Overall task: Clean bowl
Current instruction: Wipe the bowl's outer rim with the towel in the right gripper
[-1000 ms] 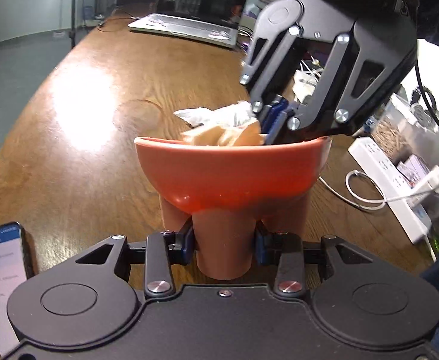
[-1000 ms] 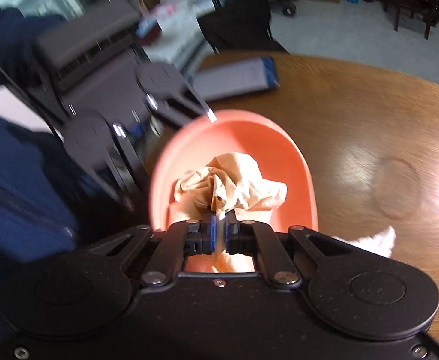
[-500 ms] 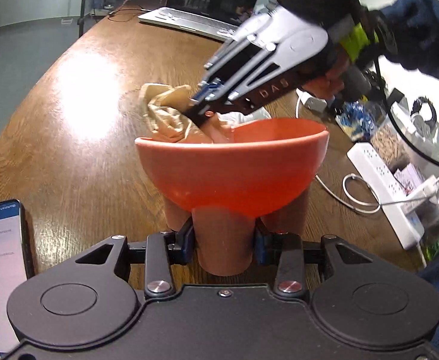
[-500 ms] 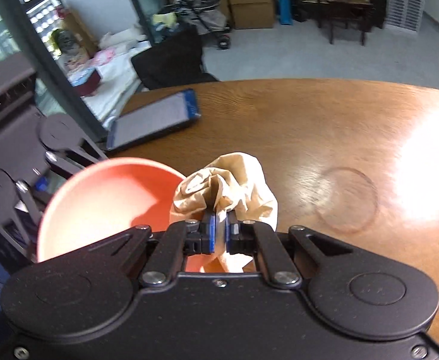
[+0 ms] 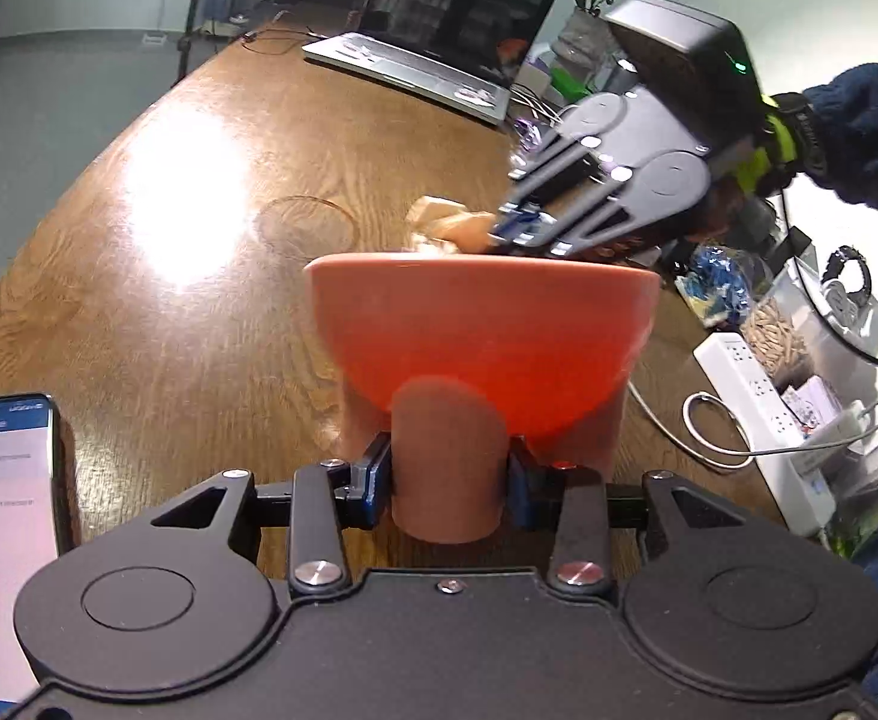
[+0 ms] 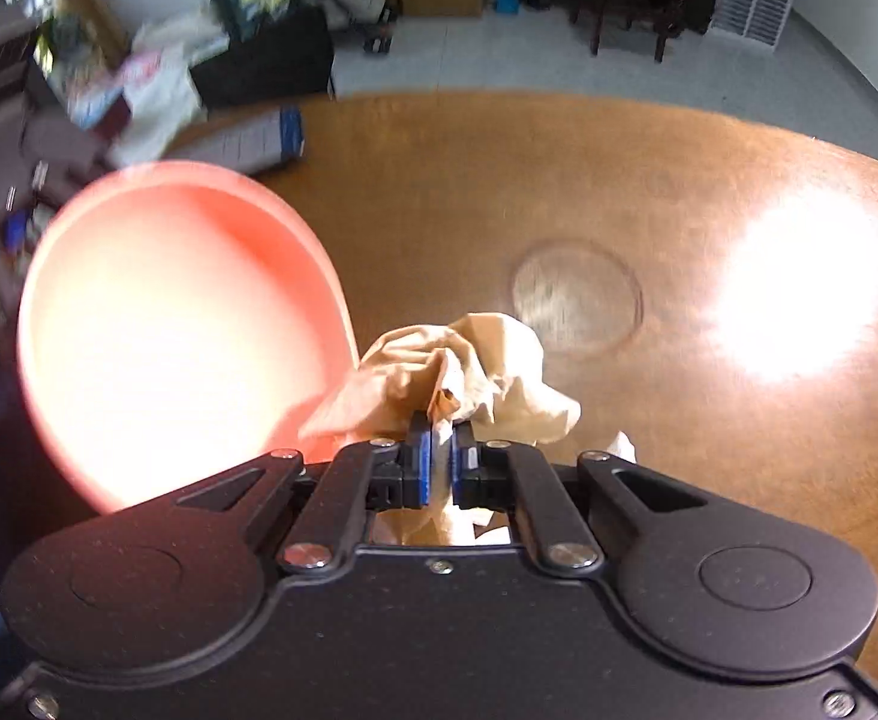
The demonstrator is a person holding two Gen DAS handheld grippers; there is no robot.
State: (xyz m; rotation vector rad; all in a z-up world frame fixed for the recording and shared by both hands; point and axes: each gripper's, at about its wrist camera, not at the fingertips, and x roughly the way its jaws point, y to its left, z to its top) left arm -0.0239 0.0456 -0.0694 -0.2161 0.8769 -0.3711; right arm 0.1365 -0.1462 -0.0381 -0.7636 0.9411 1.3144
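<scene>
An orange-red bowl (image 5: pixel 481 330) stands on stubby legs, and my left gripper (image 5: pixel 448 480) is shut on its front leg. From the right wrist view the bowl (image 6: pixel 169 336) looks empty inside, though blurred. My right gripper (image 6: pixel 439 450) is shut on a crumpled tan paper towel (image 6: pixel 475 372), held just outside the bowl's rim, above the wooden table (image 6: pixel 619 210). In the left wrist view the right gripper (image 5: pixel 520 228) reaches in from the right behind the bowl's far rim, the paper towel (image 5: pixel 439 219) showing at its tips.
A phone (image 5: pixel 1 516) lies at the near left of the table (image 5: pixel 169 312). A laptop (image 5: pixel 439 42) sits at the far end. A white power strip (image 5: pixel 757 420), cables and small boxes crowd the right side. A white scrap (image 6: pixel 622 447) lies under the towel.
My right gripper lifted the paper towel out of the bowl, swung it over the far rim and lowered it beyond the bowl. The left gripper kept its hold, rolling slightly.
</scene>
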